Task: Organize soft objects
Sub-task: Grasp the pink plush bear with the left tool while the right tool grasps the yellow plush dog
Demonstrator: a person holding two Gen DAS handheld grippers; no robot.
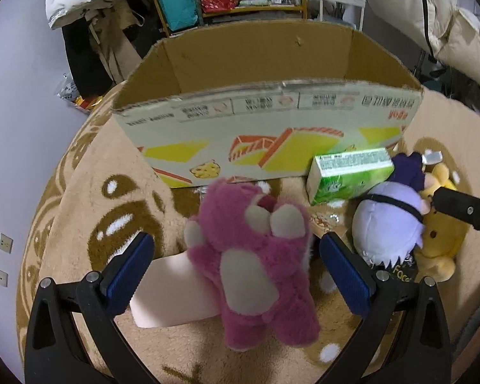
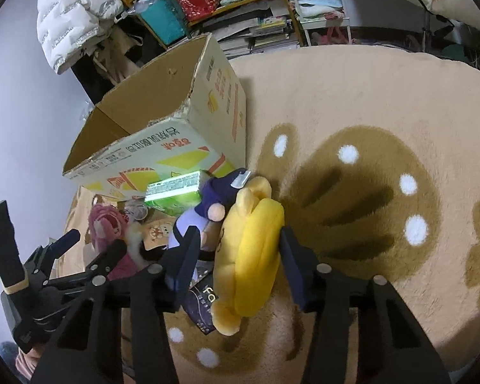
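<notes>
Left gripper (image 1: 236, 256) spread w/ pink bear (image 1: 256, 262) between; right gripper (image 2: 236, 256) pinching yellow plush (image 2: 249, 249). Both soft, light—you squeeze mid-body.

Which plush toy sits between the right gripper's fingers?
The yellow bear, flanked by the right gripper; the pink bear lies between the left gripper, and the purple doll beside.

Left tongs (image 1: 236, 268) spread wide; right tongs (image 2: 236, 256) narrowed, pads pressing inward.
</notes>
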